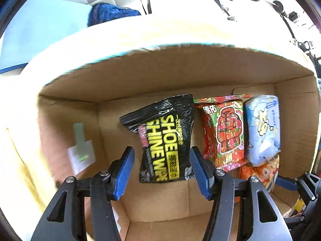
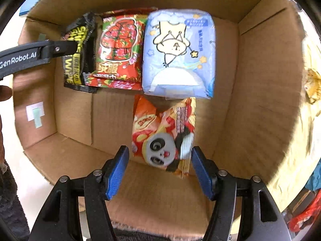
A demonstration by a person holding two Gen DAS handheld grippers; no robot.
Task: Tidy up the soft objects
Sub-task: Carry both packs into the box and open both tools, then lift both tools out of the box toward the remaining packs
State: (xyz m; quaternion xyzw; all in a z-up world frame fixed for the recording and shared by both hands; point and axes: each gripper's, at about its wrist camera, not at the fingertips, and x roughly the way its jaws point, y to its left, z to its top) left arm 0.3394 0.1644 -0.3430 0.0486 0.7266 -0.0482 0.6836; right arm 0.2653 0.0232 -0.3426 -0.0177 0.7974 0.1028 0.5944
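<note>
A cardboard box (image 1: 140,74) (image 2: 260,80) holds several soft packs. A black shoe-shine wipes pack (image 1: 166,140) (image 2: 76,60) lies beside a red patterned pack (image 1: 224,132) (image 2: 120,48) and a light blue tissue pack (image 1: 262,128) (image 2: 178,52). An orange panda snack bag (image 2: 164,134) (image 1: 264,172) lies in front of the blue pack. My left gripper (image 1: 161,168) is open just above the black pack, its jaws on either side. My right gripper (image 2: 160,166) is open over the panda bag, not gripping it. The left gripper's arm (image 2: 30,56) reaches in from the left in the right wrist view.
A white label with green tape (image 1: 81,150) (image 2: 36,114) sticks to the box's left wall. A yellow cloth (image 2: 307,120) lies outside the box on the right. A blue fabric item (image 1: 110,13) and a pale blue board (image 1: 40,32) lie beyond the far wall.
</note>
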